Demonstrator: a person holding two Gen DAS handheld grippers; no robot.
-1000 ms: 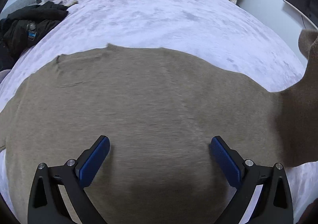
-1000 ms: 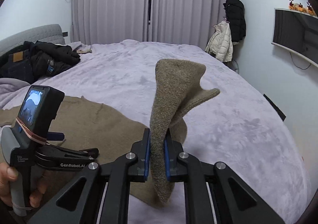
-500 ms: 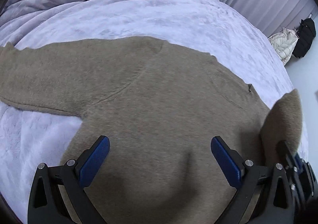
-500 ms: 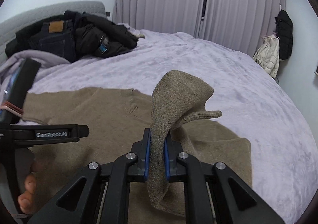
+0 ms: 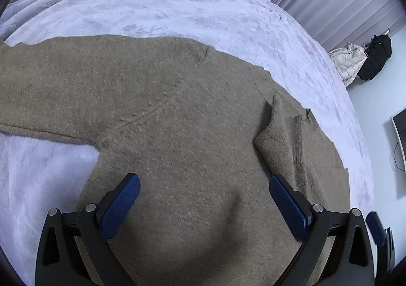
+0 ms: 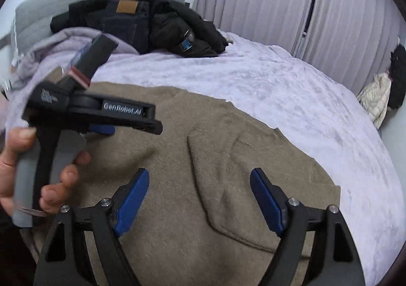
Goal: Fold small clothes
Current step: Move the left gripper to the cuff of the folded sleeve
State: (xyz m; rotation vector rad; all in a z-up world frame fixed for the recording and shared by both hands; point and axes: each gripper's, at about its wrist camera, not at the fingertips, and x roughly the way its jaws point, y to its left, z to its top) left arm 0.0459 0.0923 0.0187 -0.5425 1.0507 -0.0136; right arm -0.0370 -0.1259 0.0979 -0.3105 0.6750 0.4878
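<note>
1. Since the earlier frames the right gripper (image 6: 199, 199) has let go of the sleeve (image 6: 228, 197): a second ago its blue pads were clamped on an upright fold of brown knit, and now its jaws are opening, standing wide apart with nothing pressed between them.
2. Both views have swung: the curtains that filled the top of the earlier right wrist view now sit in the upper right, and the pile of dark clothes (image 6: 152, 22) has come to the upper middle.
3. The bed (image 5: 228, 22), covered in pale lilac plush, fills the upper half of both frames.
4. The brown sweater (image 5: 157, 113) lies spread flat on the bed, across the middle and bottom of both views; one arm of it runs off the left edge of the left wrist view.
5. The released sleeve now lies folded over the sweater's body, right of centre in the left wrist view, its ribbed cuff (image 5: 298, 138) flat on the knit.
6. The left gripper (image 5: 204, 206) hangs over the sweater at the bottom of its frame, fingers wide apart and empty, as they were before.
7. A person's left hand (image 6: 30, 171) grips that tool's handle at the left edge of the right wrist view.
</note>
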